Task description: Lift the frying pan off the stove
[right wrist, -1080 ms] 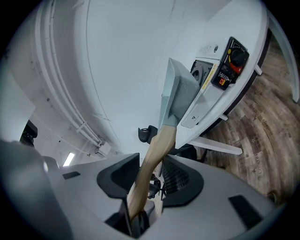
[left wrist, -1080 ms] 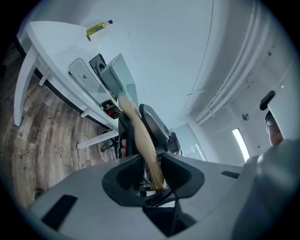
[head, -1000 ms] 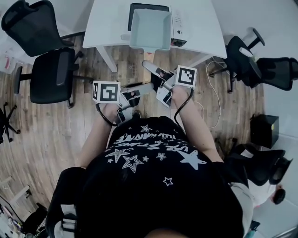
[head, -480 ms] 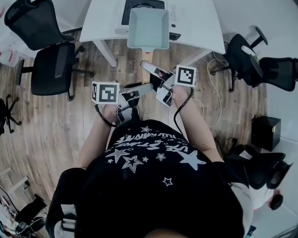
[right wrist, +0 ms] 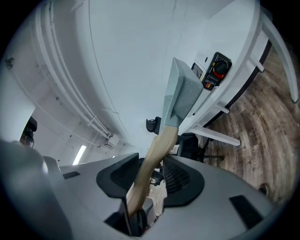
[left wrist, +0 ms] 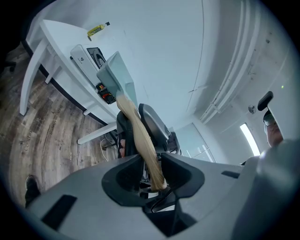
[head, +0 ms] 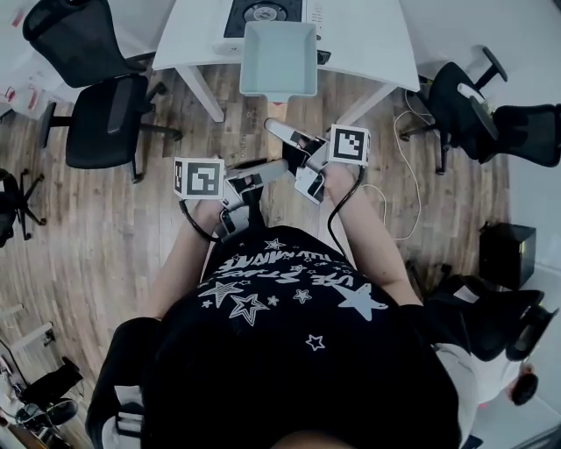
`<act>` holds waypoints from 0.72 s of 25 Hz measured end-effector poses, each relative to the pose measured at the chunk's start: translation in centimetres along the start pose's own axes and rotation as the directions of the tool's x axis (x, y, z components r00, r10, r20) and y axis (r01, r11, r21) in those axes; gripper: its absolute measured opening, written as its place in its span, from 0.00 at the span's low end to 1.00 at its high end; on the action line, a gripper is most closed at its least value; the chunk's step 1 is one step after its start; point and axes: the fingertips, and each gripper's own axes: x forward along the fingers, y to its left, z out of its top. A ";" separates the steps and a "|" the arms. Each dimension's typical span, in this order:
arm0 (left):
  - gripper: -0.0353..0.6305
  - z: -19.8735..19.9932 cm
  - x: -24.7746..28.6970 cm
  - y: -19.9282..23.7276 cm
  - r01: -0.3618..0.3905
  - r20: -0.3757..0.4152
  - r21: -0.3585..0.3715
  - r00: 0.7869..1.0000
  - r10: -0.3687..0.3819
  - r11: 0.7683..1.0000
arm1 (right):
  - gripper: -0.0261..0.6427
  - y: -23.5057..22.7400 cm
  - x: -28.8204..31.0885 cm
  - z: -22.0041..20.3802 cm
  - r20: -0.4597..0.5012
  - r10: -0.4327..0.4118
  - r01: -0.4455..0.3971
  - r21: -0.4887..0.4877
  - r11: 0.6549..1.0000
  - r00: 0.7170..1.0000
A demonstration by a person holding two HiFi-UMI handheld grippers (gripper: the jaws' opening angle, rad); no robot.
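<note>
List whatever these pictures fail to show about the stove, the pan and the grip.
- Stove: head view, cut by the top edge and partly covered by the frying pan.
- Dial markings: right gripper view, too small to read.
- Handle: in the head view, mostly covered by the left tongs and right tongs.
- Yellow item: left gripper view, too small to identify.
</note>
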 end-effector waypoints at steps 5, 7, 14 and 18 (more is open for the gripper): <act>0.25 -2.9 0.9 -1.3 -0.008 0.011 0.001 1.000 0.008 1.000 | 0.28 1.0 -2.5 -1.9 -0.014 0.012 -0.012 -0.007 1.000 1.000; 0.25 -4.3 1.3 -2.0 -0.010 0.019 0.001 1.000 0.009 1.000 | 0.28 1.5 -3.7 -2.8 -0.020 0.019 -0.019 -0.009 1.000 1.000; 0.25 -9.1 2.1 -3.9 -0.018 0.053 -0.002 0.998 0.018 1.000 | 0.28 2.7 -7.4 -6.4 -0.048 0.029 -0.029 0.006 1.000 0.998; 0.25 -11.3 2.1 -4.6 -0.024 0.068 -0.001 0.997 0.024 1.000 | 0.28 3.5 -8.6 -8.4 -0.068 0.043 -0.043 0.005 0.999 0.997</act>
